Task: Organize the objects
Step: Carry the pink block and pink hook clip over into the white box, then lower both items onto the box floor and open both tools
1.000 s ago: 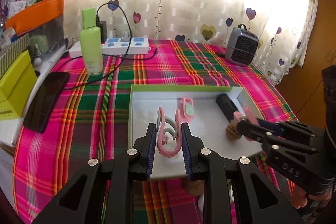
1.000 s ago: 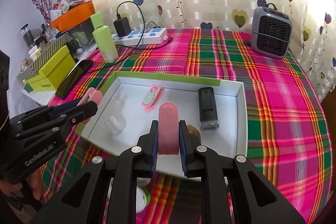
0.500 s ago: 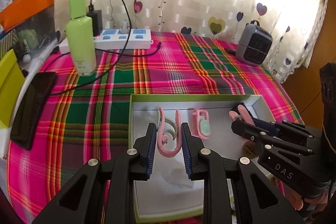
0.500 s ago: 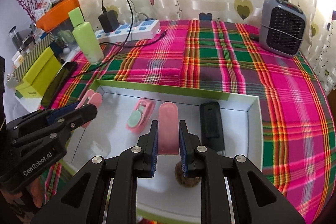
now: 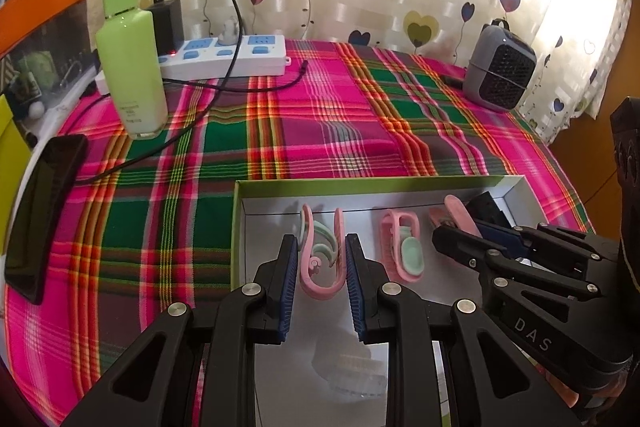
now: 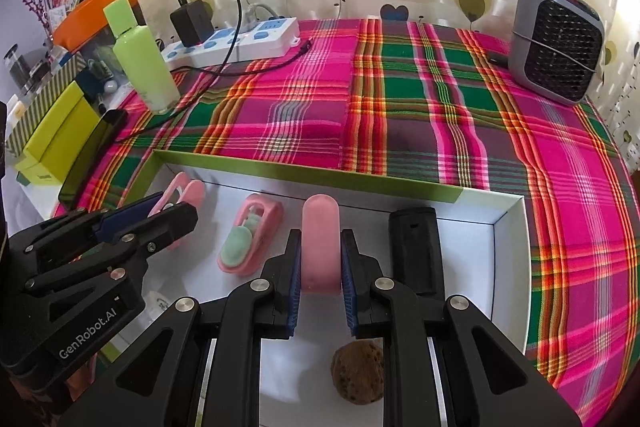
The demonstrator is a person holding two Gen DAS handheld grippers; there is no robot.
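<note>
Two marks are readable: "DAS" on the side of the right gripper (image 5: 460, 227) as the left wrist view is showing it, and "GenRobot.AI" on the side of the left gripper (image 6: 176, 205) in the right wrist view. The small print on the green bottle (image 5: 130, 67) is too blurred to read.

The left gripper (image 5: 322, 263) is clamping a pink U-shaped clip (image 5: 320, 255) with a mint inner part, its pads (image 5: 289, 267) pressing on both arms. The right gripper (image 6: 320, 263) is squeezing a plain pink bar (image 6: 320, 243) between its blue pads (image 6: 347, 267), jaws fully closed on it. Both are hanging over the white tray (image 6: 506, 267) with the green rim, which is sitting on the plaid cloth (image 6: 440, 107).

Lying in the tray are a pink-and-mint clip (image 6: 250, 239), a black block (image 6: 414, 251) and a brown ball (image 6: 358, 367).

Against a second ago, both grippers are sitting further in over the tray and lower: its far wall is now appearing closer to the fingertips, the ball is falling beneath the right gripper, and the bottle and power strip (image 5: 224, 57) are looming larger. Neither grip is changing.
</note>
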